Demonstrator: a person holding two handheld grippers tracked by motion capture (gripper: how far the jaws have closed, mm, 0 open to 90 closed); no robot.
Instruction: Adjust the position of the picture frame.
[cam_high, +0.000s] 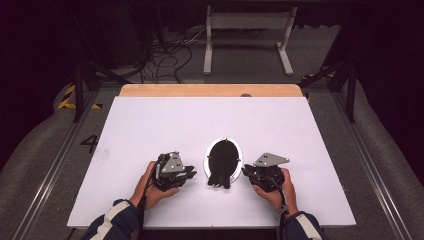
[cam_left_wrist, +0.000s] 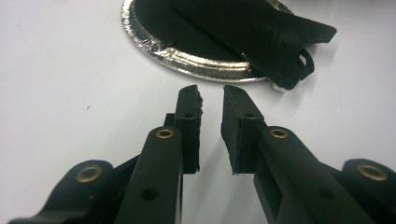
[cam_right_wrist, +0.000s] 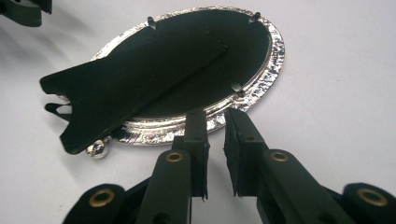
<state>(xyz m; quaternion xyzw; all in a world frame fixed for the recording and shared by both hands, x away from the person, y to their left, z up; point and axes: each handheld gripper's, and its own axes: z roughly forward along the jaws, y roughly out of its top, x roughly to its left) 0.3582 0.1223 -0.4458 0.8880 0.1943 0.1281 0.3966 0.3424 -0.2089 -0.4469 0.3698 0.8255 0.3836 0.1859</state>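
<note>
In the high view, an oval picture frame (cam_high: 223, 160) lies face down on the white tabletop (cam_high: 150, 130), in the lower middle of the picture. It has a silver rim, a black back and a black stand that sticks out over its lower edge. The left gripper (cam_high: 189, 175) is just beside it at the left and the right gripper (cam_high: 246, 171) just beside it at the right; each is held by a hand.

In the left gripper view, the frame is at the top centre, cut by the upper edge. The rim is shiny and hammered, and the stand points to the upper right. The two black fingers (cam_left_wrist: 189, 112) stand a little apart with nothing between them, short of the rim.

In the right gripper view, the frame fills the upper middle. Small black clips sit along the rim, and a little silver ball foot (cam_right_wrist: 97, 149) is at the lower left. The fingers (cam_right_wrist: 196, 126) are slightly apart and empty, their tips at the rim.
</note>
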